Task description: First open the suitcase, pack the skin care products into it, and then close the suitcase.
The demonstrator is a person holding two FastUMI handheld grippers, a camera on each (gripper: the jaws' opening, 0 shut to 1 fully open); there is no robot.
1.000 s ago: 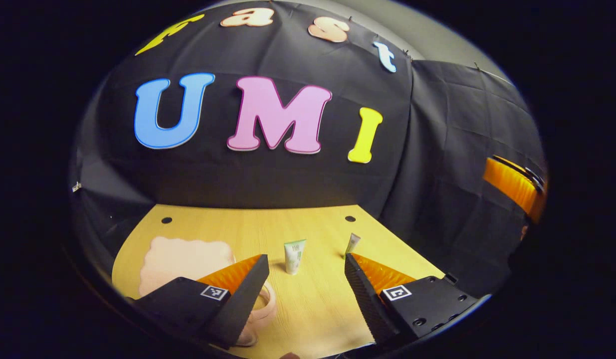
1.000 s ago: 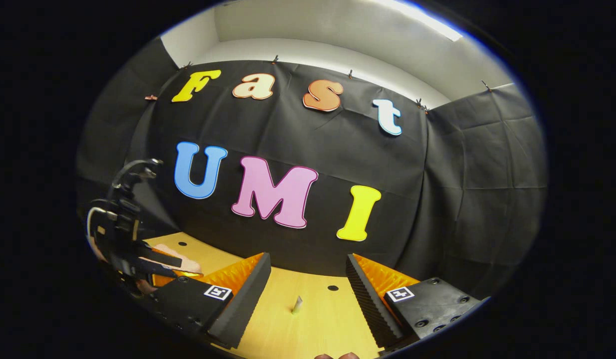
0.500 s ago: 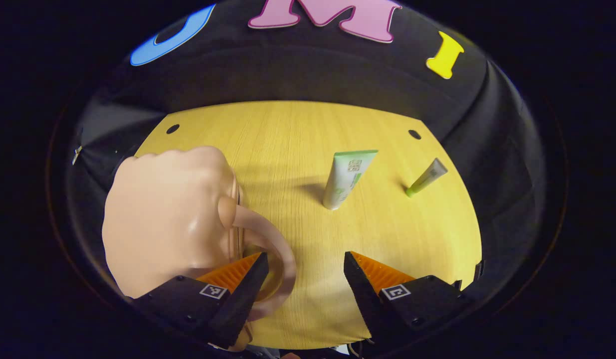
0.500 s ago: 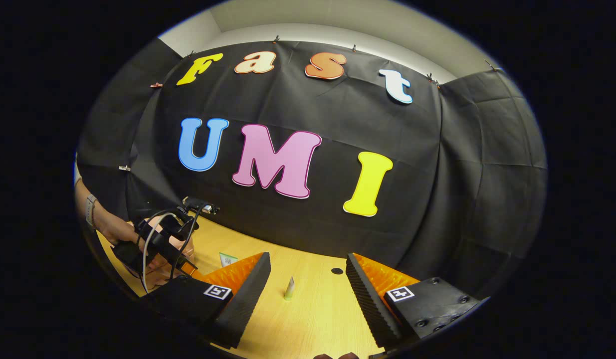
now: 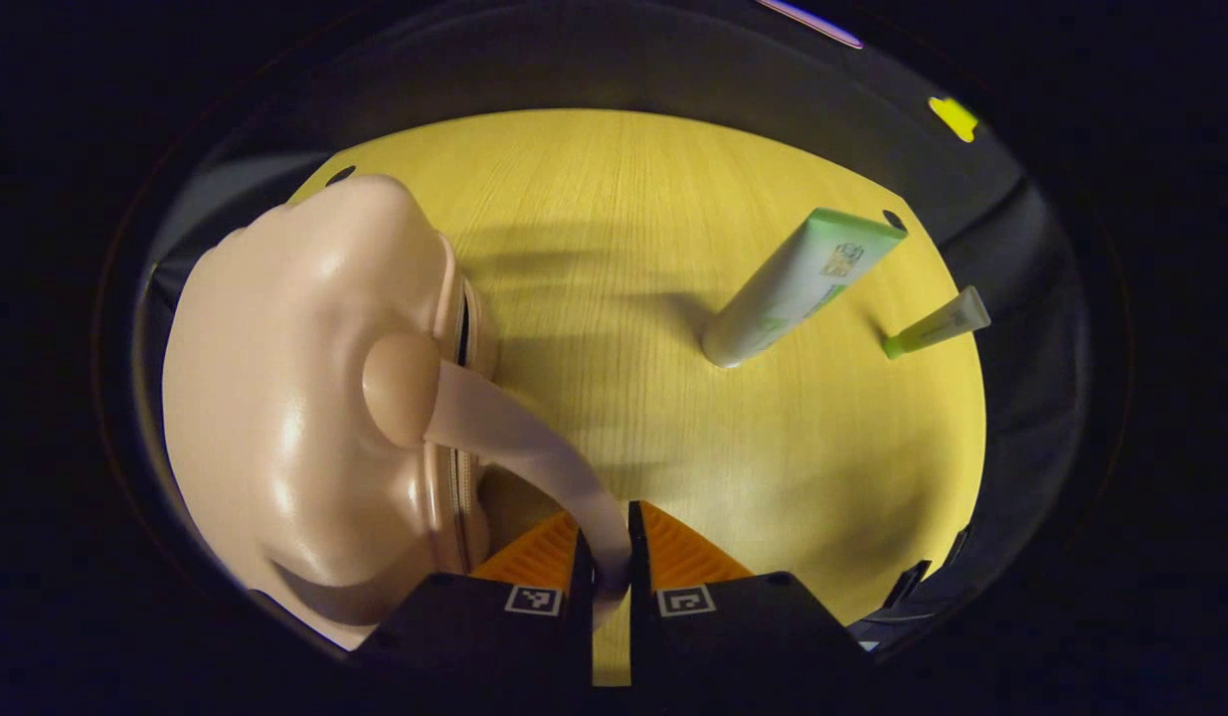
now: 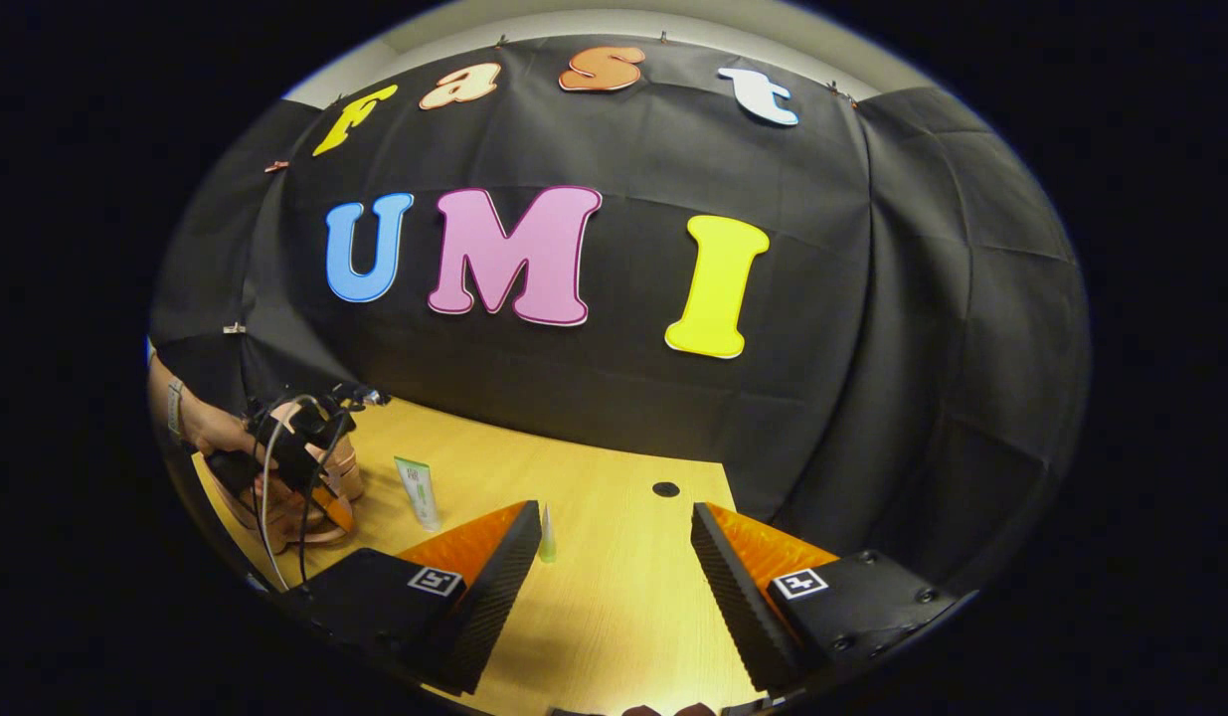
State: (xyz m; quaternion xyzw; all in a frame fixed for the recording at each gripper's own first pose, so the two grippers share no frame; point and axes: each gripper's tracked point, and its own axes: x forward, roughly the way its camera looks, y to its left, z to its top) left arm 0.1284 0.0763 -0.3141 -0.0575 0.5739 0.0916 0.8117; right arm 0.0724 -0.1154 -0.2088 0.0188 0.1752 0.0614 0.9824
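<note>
Now left tool (image 5: 610,567) clamped on suitcase handle (image 5: 534,462), right tool (image 6: 609,572) apart.

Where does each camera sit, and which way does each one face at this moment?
Left gripper view: rides on the left gripper, looks down at the wooden table; its fingers pinch the pink strap handle of the glossy pink suitcase.
Right gripper view: rides on the open right gripper, faces the booth wall; a hand shows.
Shared: suitcase, table, white-green tube, small green-capped tube.
</note>
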